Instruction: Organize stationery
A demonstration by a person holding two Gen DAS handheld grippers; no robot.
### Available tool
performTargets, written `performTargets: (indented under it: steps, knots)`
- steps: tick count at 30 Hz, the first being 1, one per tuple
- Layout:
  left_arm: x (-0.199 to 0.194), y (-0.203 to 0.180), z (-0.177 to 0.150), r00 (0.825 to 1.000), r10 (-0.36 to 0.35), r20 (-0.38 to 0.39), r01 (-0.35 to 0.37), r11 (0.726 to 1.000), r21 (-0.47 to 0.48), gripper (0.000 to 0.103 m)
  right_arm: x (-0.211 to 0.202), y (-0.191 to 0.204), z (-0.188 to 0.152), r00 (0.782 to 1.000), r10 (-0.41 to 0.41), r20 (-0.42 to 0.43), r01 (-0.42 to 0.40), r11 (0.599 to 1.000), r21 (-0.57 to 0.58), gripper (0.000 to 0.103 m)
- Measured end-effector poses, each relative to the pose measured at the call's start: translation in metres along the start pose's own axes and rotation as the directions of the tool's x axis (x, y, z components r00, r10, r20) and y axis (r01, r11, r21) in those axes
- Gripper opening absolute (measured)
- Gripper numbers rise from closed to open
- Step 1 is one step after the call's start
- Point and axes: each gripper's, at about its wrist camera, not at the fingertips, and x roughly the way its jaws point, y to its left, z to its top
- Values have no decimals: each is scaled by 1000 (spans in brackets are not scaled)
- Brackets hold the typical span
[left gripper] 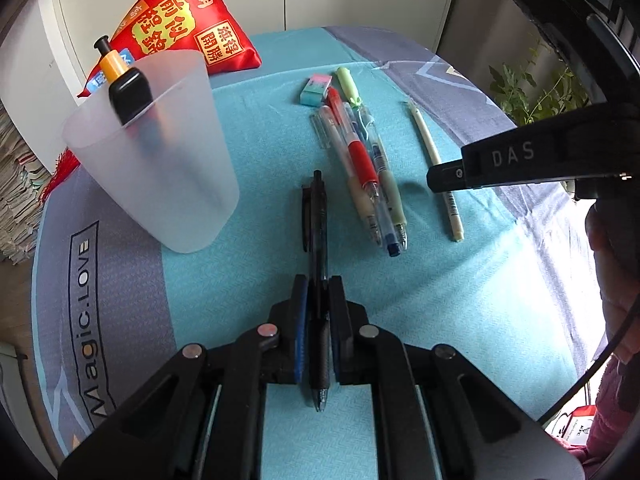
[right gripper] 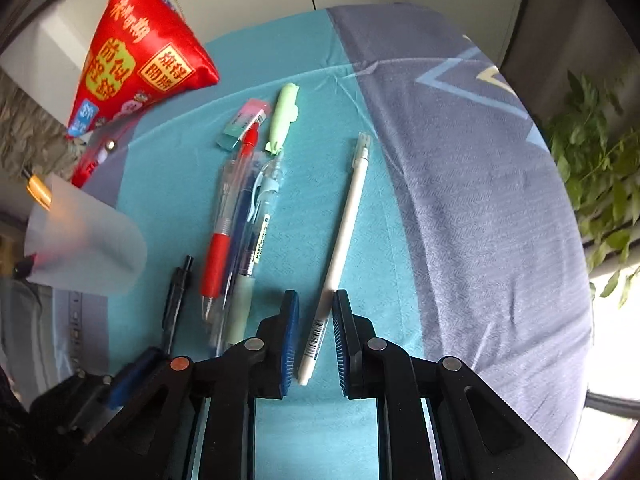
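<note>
- The left gripper (left gripper: 318, 292) was clenched on a slim black plastic click pen (left gripper: 317, 240), which lay lengthwise between its blue ribbed pads on the teal woven tablecloth (left gripper: 460, 300).
- The right gripper (right gripper: 316, 312) straddled a thin white stick pen (right gripper: 340, 248); its jaws looked narrowly parted, pads seemingly not pressing, so I judged the white pen not yet gripped.
- Step in hand, by my reading: picking up pens for the frosted translucent plastic cup (left gripper: 160, 152), which stood just left of the black pen and already held an orange-and-black marker (left gripper: 120, 80).
- Next called for: lift the black pen, tilt it upright, drop it inside the cup's rim.
- A cluster of clear-barrelled gel pens (left gripper: 368, 168) with rubbery grips lay between the two pens.
</note>
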Motion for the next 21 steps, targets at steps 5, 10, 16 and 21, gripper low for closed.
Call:
performTargets:
  steps: [5,10,16,21]
  knots:
    - [5,-6,9,1000,26,18,-26,1000,17,10,5,-2,4,1000,-26,-4,26,1000,-3,16]
    - [17,-8,20,998,46,32,-47,999,27,10,9,18,2,995,-88,37,91,992,-88,13]
    - [9,2,12,999,-35,-6,35,999,-3,9,1,13,-19,1000,23,1,-23,991,-128,8]
    - [-15,7,-10,995,-91,-26,91,996,-4,9,-15,2,-61,997,45,-55,-57,967,-246,8]
